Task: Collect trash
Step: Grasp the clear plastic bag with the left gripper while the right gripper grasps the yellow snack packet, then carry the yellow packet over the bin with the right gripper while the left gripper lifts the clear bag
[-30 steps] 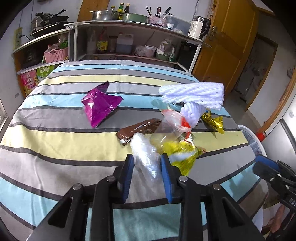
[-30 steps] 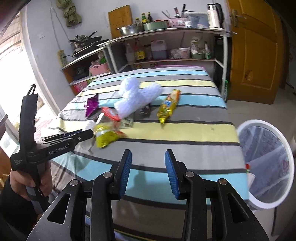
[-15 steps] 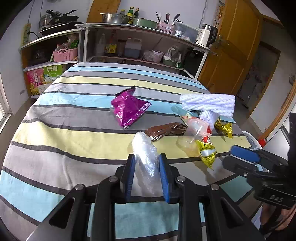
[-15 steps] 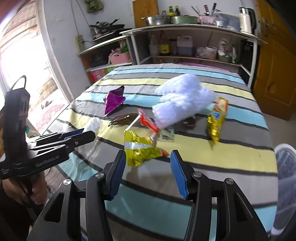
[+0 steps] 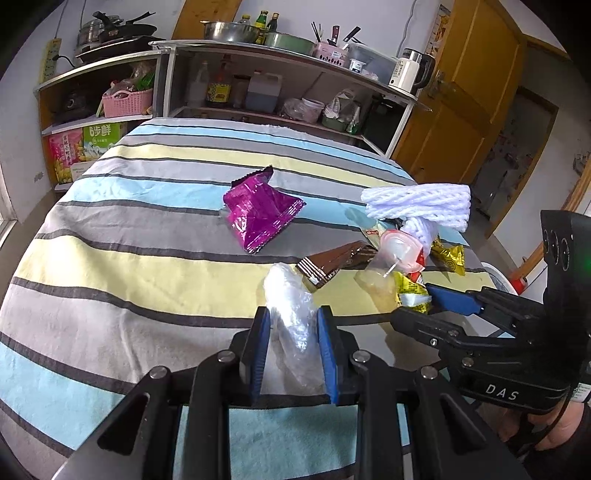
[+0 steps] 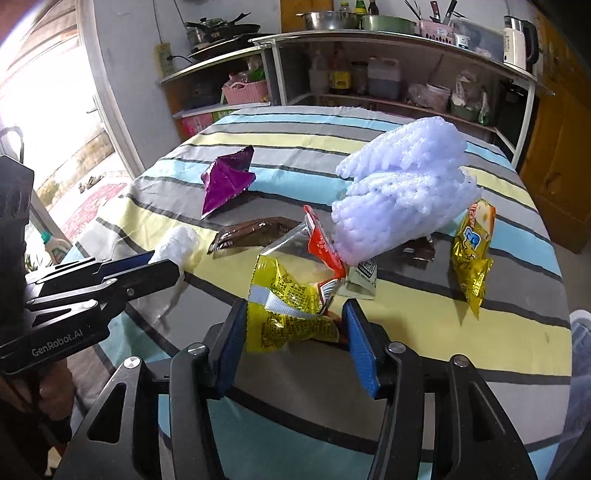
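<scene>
Tongs, left [image 5: 291,347]: I see them clamped on clear plastic bag [image 5: 291,314] | right tongs [image 6: 295,343]: wide, just been opening, straddling yellow wrapper [image 6: 284,306], unpinched | both on striped counter [image 5: 110,266]

Home kitchen: shelves [image 5: 236,66] of cookware [image 5: 229,31]

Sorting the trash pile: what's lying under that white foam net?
Under the white foam net show a red-and-clear wrapper, a small pale packet and a dark brown wrapper. Anything deeper beneath is covered.
</scene>
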`<state>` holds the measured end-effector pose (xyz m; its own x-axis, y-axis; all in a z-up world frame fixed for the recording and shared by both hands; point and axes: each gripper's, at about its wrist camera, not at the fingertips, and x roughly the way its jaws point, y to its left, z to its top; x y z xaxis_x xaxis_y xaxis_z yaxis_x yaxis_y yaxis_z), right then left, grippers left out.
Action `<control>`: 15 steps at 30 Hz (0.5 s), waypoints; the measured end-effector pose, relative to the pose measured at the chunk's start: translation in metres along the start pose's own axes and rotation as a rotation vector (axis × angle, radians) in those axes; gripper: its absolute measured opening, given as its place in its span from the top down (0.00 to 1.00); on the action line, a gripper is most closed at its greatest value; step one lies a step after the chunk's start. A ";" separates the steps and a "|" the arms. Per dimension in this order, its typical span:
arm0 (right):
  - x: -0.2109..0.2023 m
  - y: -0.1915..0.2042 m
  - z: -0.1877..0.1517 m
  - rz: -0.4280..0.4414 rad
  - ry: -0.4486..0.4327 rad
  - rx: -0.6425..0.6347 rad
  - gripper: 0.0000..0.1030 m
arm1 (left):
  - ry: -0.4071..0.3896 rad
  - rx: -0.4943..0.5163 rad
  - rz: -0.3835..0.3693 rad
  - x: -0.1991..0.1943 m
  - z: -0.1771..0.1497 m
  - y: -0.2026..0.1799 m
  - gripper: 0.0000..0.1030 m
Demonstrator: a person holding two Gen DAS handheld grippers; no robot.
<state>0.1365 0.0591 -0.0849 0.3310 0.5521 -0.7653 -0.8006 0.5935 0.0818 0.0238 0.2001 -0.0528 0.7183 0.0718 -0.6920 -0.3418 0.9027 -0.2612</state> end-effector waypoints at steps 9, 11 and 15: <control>-0.009 -0.006 -0.006 0.006 -0.013 0.027 0.62 | 0.008 0.020 -0.004 -0.002 0.000 -0.007 0.73; -0.015 -0.007 -0.009 0.008 -0.018 0.034 0.62 | 0.008 0.027 -0.007 -0.003 0.000 -0.011 0.73; -0.031 -0.013 -0.017 0.004 -0.040 0.063 0.62 | 0.002 0.056 -0.022 -0.009 0.000 -0.024 0.73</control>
<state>0.1281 0.0241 -0.0732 0.3485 0.5769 -0.7388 -0.7695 0.6261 0.1260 0.0254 0.1778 -0.0408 0.7244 0.0508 -0.6875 -0.2915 0.9263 -0.2386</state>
